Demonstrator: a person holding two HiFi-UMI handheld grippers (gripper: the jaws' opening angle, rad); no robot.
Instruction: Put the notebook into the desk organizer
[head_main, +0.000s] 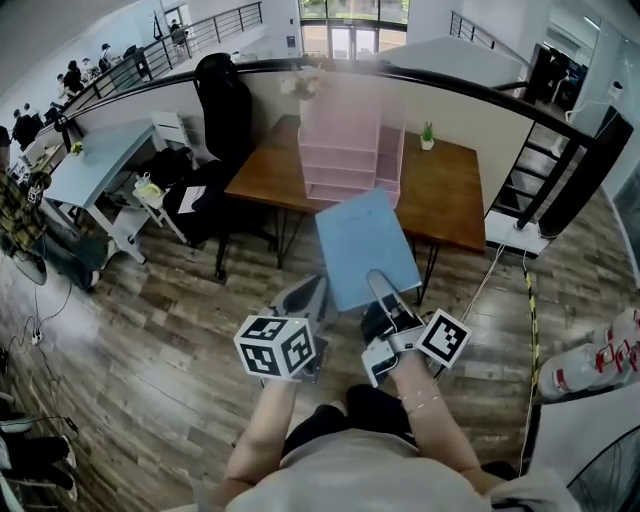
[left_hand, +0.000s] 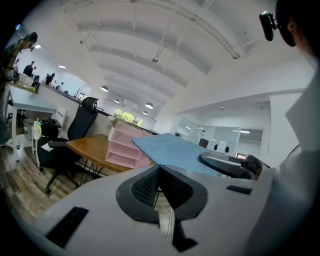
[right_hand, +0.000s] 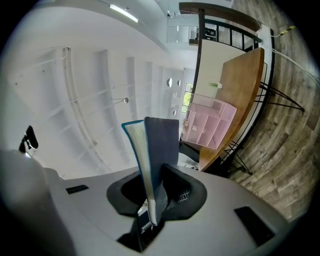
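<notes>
Right gripper (head_main: 379, 286) clamps blue notebook (head_main: 365, 248) just off desk (head_main: 455, 195) near edge. Left gripper (left_hand: 160, 176) closed, empty. Pink desk organizer (head_main: 345, 150) mid-desk.

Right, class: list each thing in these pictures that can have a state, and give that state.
desk organizer: upright on the desk, shelves look empty.
notebook: closed, off the desk, not yet in the desk organizer.
right gripper: shut on the notebook.
left gripper: shut, empty.
</notes>
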